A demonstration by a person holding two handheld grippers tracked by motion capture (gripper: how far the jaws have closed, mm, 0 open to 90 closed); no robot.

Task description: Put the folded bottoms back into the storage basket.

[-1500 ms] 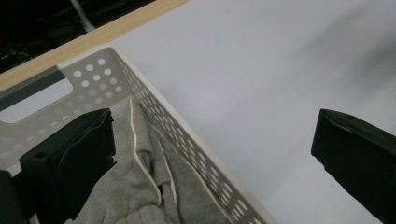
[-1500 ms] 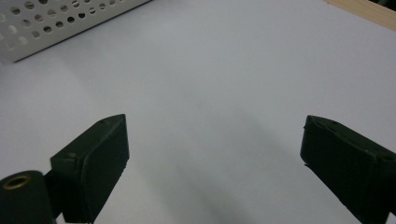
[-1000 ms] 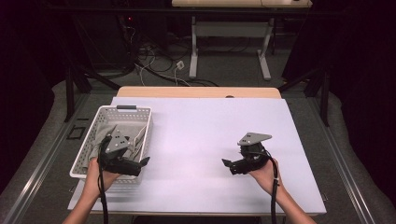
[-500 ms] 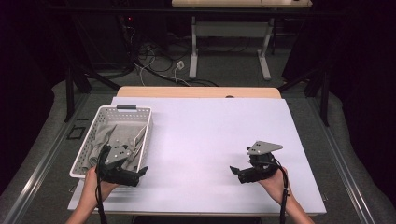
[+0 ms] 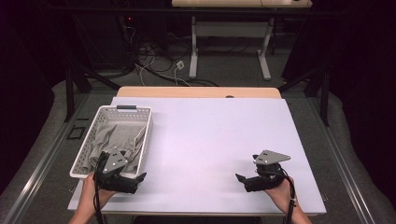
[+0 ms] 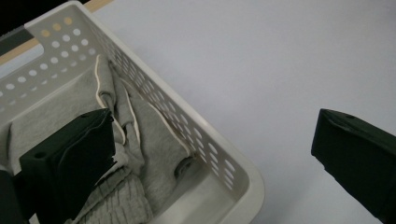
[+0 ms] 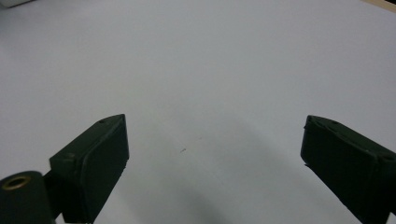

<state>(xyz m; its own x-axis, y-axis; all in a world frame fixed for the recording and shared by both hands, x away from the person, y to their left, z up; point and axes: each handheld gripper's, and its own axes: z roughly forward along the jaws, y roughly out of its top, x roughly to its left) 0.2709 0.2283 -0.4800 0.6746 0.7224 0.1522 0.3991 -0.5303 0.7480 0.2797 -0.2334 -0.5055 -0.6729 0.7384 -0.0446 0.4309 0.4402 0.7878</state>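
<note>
While both tongs stand spread and empty, the grey garment [image 5: 117, 140] lies crumpled in the white basket [image 5: 144, 140] at 9 o'clock on the worktop [image 5: 210, 135]. Left tongs [image 5: 137, 179] sit at basket's near corner, approx. 7 o'clock; right tongs [image 5: 242, 179] at 5 o'clock over bare surface. Judgement: nothing gripped, work w/ garment appears unstarted or just finished; cannot tell which.

Beyond the white-topped table [image 5: 224, 135], a second desk [image 5: 240, 3] stands on white legs, cables [image 5: 154, 60] tangled on the grey floor [image 5: 233, 56] beneath; darkness surrounds.
</note>
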